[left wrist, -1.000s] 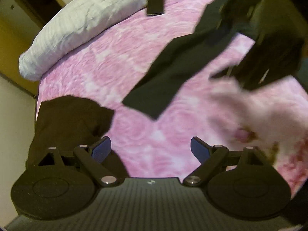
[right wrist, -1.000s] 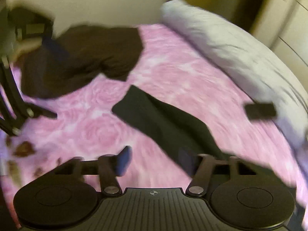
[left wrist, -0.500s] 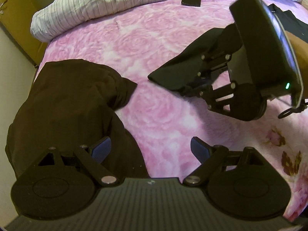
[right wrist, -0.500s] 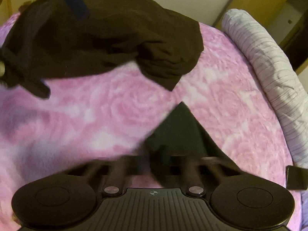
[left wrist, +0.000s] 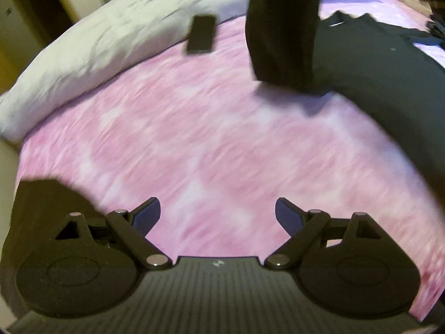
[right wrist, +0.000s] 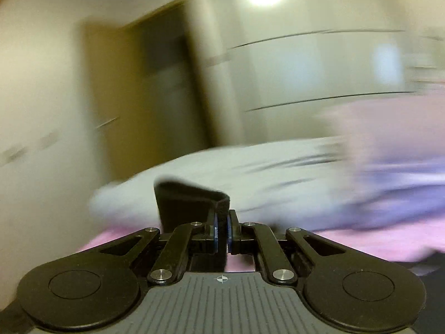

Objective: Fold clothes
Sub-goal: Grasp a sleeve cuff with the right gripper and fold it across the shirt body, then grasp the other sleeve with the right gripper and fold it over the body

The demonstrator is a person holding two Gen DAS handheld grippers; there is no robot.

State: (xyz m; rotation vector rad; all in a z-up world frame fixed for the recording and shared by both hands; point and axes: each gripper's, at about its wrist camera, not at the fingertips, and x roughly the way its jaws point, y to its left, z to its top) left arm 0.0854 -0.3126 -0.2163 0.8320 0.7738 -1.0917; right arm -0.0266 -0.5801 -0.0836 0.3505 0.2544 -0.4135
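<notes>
The right gripper (right wrist: 221, 228) pinches a black fabric garment (right wrist: 189, 204) — jaws nearly closed; the left gripper (left wrist: 217, 214) gapes wide, empty, garment (left wrist: 283, 27) hanging at one o'clock.

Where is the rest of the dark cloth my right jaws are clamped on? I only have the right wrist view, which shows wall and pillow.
Observer: In the left wrist view the dark garment hangs as a strip, its lower end at the pink bedspread; the rest lies flat to the right.
Operator: Is the left gripper holding any of it?
Observer: No. The left gripper has its jaws wide open and empty over the bedspread.
Operator: Anything else nearby?
Observer: A dark phone lies beside the pillow, left of the strip.
</notes>
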